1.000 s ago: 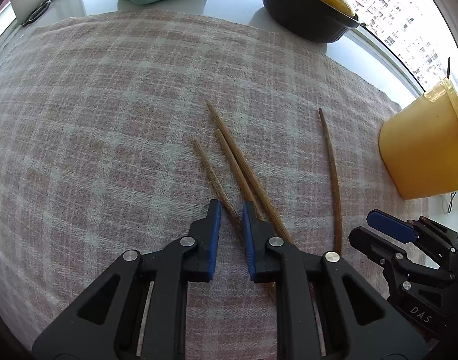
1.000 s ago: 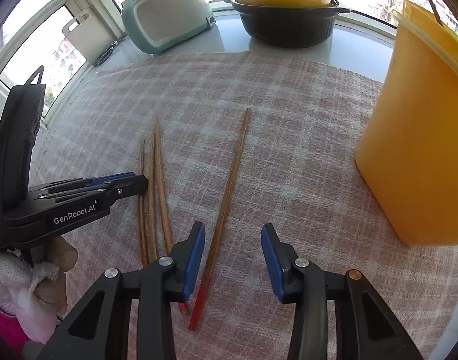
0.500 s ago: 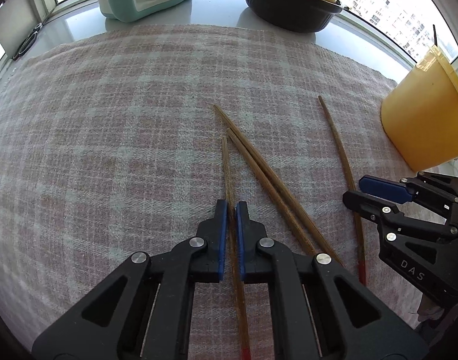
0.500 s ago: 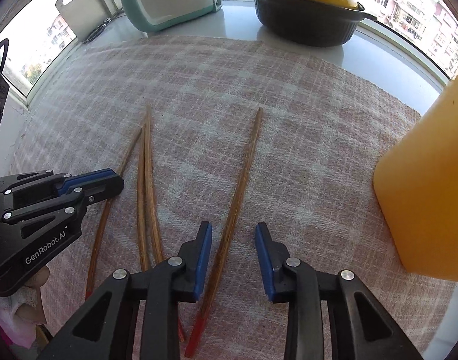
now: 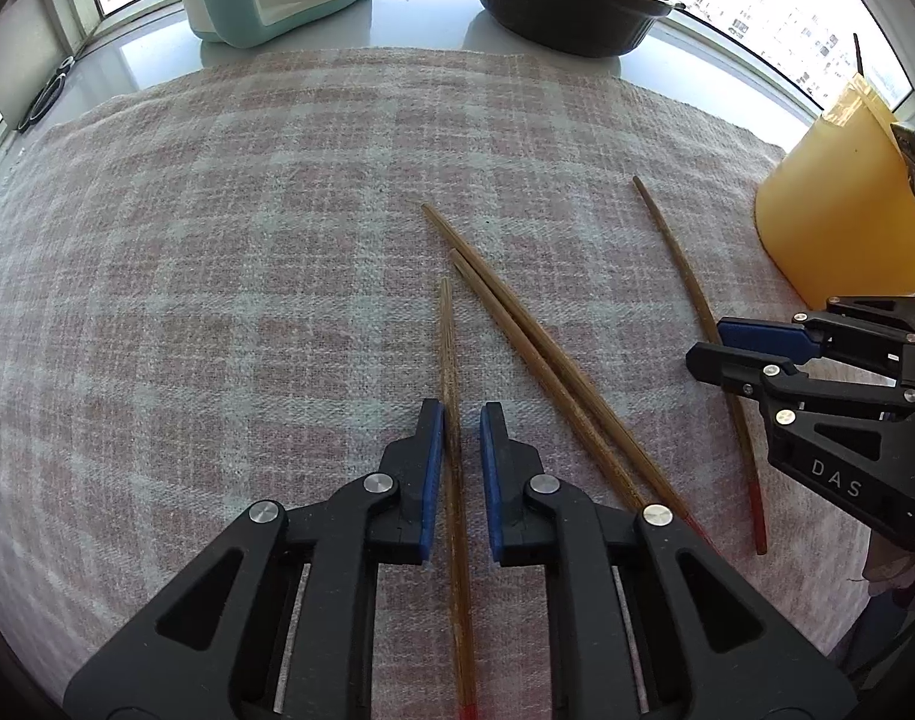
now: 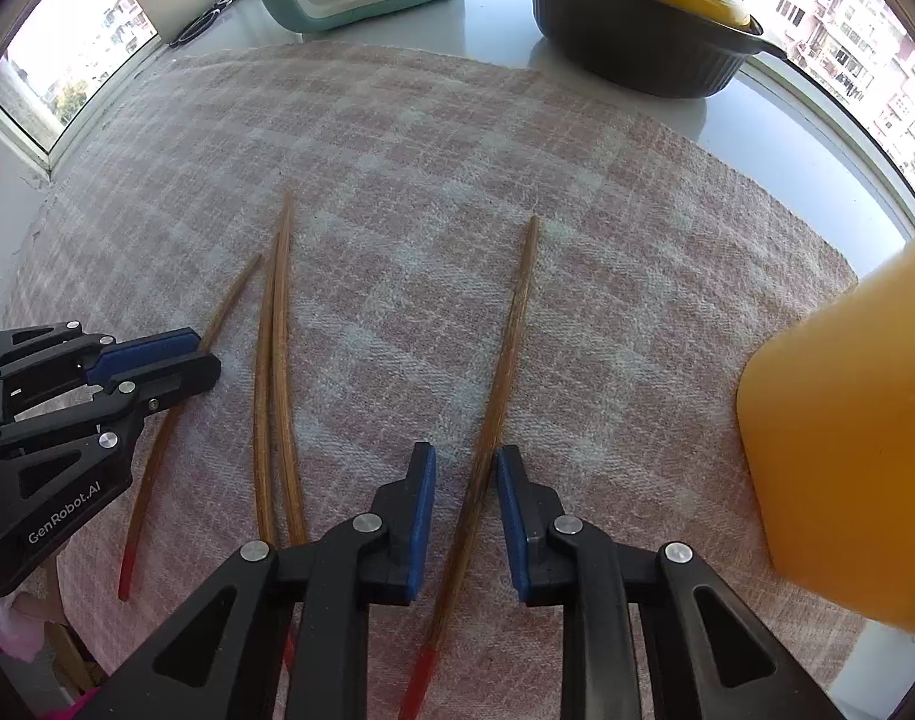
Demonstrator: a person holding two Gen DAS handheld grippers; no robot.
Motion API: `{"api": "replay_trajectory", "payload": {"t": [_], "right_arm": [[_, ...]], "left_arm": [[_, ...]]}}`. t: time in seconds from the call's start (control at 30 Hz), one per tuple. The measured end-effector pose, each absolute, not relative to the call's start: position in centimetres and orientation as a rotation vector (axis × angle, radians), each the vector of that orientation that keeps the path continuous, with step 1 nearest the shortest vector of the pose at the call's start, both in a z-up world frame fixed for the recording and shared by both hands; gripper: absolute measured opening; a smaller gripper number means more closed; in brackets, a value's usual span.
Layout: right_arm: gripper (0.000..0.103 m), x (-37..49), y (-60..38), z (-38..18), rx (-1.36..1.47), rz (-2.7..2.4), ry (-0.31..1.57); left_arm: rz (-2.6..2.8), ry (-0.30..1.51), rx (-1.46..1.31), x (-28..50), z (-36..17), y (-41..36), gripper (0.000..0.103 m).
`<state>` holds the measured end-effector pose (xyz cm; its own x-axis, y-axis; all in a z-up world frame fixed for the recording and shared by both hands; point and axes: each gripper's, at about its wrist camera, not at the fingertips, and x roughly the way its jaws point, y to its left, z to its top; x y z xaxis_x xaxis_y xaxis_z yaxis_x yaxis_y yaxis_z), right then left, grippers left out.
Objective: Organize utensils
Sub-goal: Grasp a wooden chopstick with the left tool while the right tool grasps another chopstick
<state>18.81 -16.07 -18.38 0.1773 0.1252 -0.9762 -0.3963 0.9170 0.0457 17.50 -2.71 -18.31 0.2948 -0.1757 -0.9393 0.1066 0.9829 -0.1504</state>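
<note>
Both grippers have crept forward along their chopsticks since half a second ago, and the left jaws have parted slightly. At lower centre of its own view, the left gripper (image 5: 457,438) straddles a single chopstick (image 5: 448,348), pads just beside the wood, released rather than clamped. The right gripper (image 6: 466,486) likewise brackets the lone chopstick (image 6: 511,336), jaws apart, nothing gripped. A pair of chopsticks (image 6: 274,372) lies between them on the checked cloth (image 6: 457,180), and the yellow holder (image 6: 847,468) stands at right edge. Judging by this, the pick-up step is in hand; next, each gripper must squeeze shut, lift, and carry toward the holder.
</note>
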Motion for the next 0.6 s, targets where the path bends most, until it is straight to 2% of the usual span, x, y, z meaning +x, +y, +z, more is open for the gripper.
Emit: {"api": "replay_trajectory", "payload": {"t": [0.03,0.07,0.1,0.6], "right_arm": [[0.018,18.8,-15.8,-18.4,-0.249,0.369,1.341],[0.014,18.7,-15.8,-18.4,-0.257,0.368,1.335],[0.006,18.6,-15.7,-18.4,-0.263,0.366,1.330],[0.004,13.9,-20.3,-14.7,0.032,0.376,1.181]], "left_arm": [[-0.187,1.256,-0.071,17.5,-18.3,-2.6,0.010],[-0.183,1.254,-0.082,17.5,-18.4,-2.4,0.004],[-0.186,1.253,-0.103,17.3,-18.4,-2.1,0.003],[-0.171,1.120,-0.404,12.2,-16.0,1.3,0.003]]}}
